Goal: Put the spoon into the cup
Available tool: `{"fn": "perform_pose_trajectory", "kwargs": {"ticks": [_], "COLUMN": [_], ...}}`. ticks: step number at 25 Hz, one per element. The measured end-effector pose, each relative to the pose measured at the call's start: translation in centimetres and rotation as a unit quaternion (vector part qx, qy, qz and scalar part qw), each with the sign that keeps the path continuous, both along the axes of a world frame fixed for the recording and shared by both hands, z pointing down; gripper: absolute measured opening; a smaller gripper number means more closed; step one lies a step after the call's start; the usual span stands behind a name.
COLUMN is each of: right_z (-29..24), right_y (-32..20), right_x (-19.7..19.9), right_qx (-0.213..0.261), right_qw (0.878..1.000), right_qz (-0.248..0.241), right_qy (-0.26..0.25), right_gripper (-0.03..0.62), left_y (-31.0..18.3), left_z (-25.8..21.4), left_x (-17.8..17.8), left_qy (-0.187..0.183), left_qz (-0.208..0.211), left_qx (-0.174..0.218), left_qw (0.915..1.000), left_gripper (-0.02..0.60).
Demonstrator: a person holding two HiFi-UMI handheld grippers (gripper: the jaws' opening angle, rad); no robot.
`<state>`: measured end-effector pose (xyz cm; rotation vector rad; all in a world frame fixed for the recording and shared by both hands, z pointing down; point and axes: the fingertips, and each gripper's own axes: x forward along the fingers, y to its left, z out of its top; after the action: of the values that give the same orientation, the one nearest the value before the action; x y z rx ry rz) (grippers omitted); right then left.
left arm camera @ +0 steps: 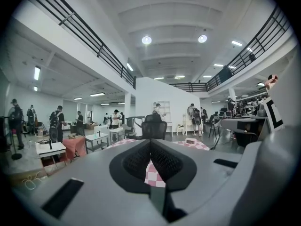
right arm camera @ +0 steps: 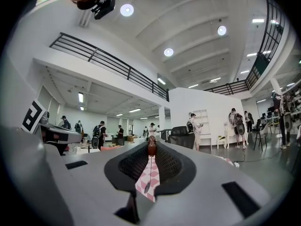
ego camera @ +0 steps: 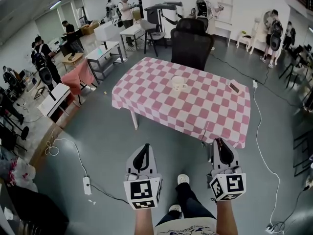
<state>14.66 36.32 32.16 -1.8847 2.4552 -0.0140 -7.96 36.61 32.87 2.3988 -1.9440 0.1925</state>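
Pinching the thin spoon (right arm camera: 151, 150) near its brown end, the right claw (ego camera: 219, 142) carries something light, stiff and apt to swivel, wanting firm pressure, while the left claw (ego camera: 145, 147) is clenched empty and the cup (ego camera: 178, 83) stands far off on the tabletop (ego camera: 161, 102).

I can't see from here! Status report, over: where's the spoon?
Left gripper shut, empty. Right gripper shut on spoon. Cup upright on table ahead, not yet reached. Nothing blocking the cup.
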Motion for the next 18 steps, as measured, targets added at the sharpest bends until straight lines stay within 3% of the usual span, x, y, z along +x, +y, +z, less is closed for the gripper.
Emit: {"fn": "perform_pose_trajectory", "kwargs": {"ticks": [18], "right_z": [-1.8], "right_y": [-19.9], "right_x": [2.0], "right_qx": [0.008], "right_qw": [0.999], "right_qz": [-0.048], "right_qy": [-0.010], "right_gripper": [0.054], "left_y": [-17.6], "left_z": [-2.0], "left_x": [1.8], "left_qy": [-0.007], "left_qz": [-0.050], "left_qx": [0.009], "left_qw": [0.9987], "left_gripper": [0.014]}}
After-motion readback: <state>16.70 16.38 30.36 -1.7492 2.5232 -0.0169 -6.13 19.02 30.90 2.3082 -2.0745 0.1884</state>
